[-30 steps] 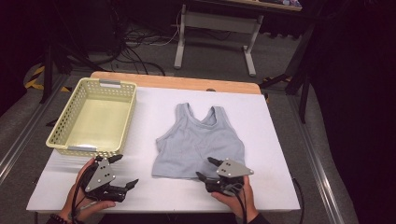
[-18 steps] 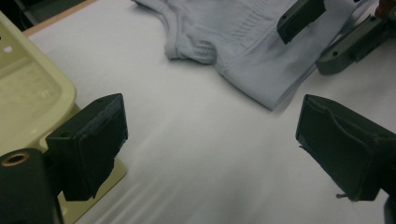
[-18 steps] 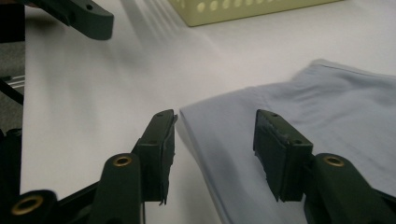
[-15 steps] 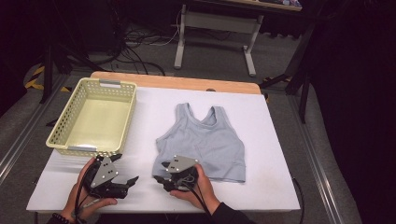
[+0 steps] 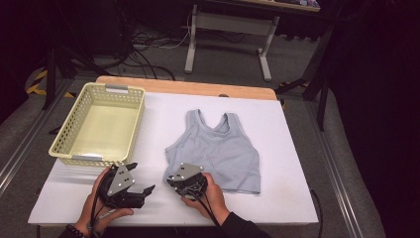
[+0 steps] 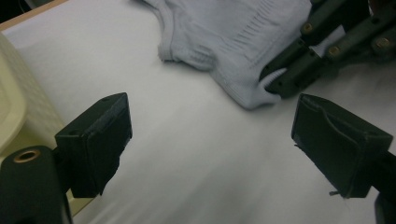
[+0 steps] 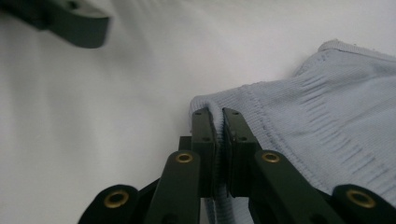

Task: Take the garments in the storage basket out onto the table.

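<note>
The right tool (image 5: 174, 181) had just been closing, and its two jaws were pinched tight on the near left corner of the grey top (image 5: 218, 151). In the right gripper view the hem of the top (image 7: 322, 121) was squeezed between the two black pads. I think it held the corner that way so the cloth could be lifted or folded from there.

The left tool (image 5: 141, 184) sat just to the left of the top, not touching it. Its jaws stood wide apart with nothing between them. In the left gripper view the bare white desk (image 6: 196, 158) lay between its two pads, and the pinched corner of the top (image 6: 243, 91) was just ahead. I think it was waiting there, ready to take another part of the top.

The top lay flat on the desk, straps pointing away from the person, hem toward the hands. That made its corners easy to reach.

The yellow basket (image 5: 99, 126) stood to the left of the top, a little apart from it, with nothing inside. It may have been there to take the top later.

Counting up: one top, one basket, one desk, two tools and two hands.
</note>
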Demonstrator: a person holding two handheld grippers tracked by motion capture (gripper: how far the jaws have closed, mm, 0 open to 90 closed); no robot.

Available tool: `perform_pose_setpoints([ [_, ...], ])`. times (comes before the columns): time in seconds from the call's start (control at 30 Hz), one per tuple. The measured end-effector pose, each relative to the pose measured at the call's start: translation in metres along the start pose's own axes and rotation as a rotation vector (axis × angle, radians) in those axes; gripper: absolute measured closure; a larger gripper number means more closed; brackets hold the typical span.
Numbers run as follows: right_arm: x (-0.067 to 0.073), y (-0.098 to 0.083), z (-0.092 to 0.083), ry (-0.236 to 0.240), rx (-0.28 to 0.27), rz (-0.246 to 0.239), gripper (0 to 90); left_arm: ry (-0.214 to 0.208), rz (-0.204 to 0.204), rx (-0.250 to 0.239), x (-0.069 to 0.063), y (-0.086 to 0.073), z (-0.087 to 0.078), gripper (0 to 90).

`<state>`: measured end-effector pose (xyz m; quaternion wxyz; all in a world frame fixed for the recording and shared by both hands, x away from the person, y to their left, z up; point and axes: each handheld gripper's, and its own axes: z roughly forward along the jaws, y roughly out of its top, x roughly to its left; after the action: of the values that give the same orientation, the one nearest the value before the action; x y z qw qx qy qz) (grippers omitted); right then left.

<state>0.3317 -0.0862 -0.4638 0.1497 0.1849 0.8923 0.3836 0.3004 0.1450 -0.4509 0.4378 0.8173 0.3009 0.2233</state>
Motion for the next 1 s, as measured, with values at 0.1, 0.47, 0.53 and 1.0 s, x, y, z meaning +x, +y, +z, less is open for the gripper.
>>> perform_pose_setpoints([
  [0.1,0.002,-0.003,-0.008,0.026,-0.021,0.021,84.5,-0.001,-0.044,-0.003,-0.002,0.01,0.011,15.7],
  [0.47,0.016,-0.013,-0.013,0.005,-0.023,-0.035,84.3,0.028,-0.117,0.12,-0.001,0.036,0.081,21.5],
  [0.53,0.017,-0.014,-0.013,0.002,-0.025,-0.035,84.2,0.022,-0.124,0.123,0.002,0.037,0.084,25.4],
  [1.0,0.02,-0.015,-0.012,-0.015,-0.029,-0.046,83.5,-0.011,-0.191,0.189,0.013,0.037,0.099,56.3],
])
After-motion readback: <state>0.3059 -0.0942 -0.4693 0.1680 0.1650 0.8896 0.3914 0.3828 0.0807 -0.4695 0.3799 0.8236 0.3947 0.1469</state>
